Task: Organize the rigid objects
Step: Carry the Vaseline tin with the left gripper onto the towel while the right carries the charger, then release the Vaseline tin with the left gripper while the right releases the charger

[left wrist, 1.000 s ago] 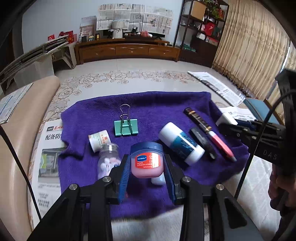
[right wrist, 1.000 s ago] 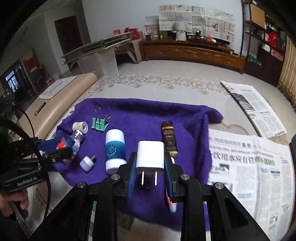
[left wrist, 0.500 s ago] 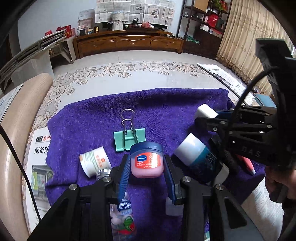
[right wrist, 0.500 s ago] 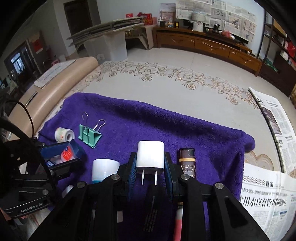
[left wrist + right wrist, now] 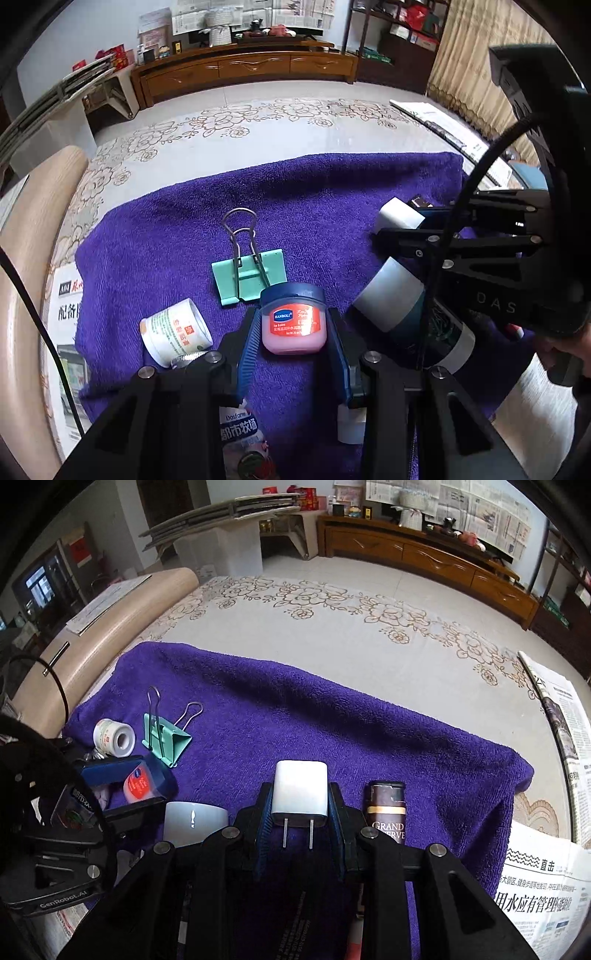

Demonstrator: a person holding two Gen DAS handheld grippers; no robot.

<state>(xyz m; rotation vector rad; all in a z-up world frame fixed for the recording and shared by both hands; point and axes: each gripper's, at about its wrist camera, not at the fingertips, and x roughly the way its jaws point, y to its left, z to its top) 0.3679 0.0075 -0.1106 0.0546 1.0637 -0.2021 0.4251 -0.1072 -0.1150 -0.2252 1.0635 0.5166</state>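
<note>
Both jaws clenched over the purple towel — left gripper grasping the lip-balm jar, right gripper the white charger; set each down upright, clear of the binder clip.

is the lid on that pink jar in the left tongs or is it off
On. The dark blue lid sits squarely atop the pink jar, which the left tongs hold upright by its sides.

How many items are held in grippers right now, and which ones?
2. The left gripper holds the blue-lidded lip balm jar; the right gripper holds the white plug adapter. Everything else lies on the purple towel.
</note>
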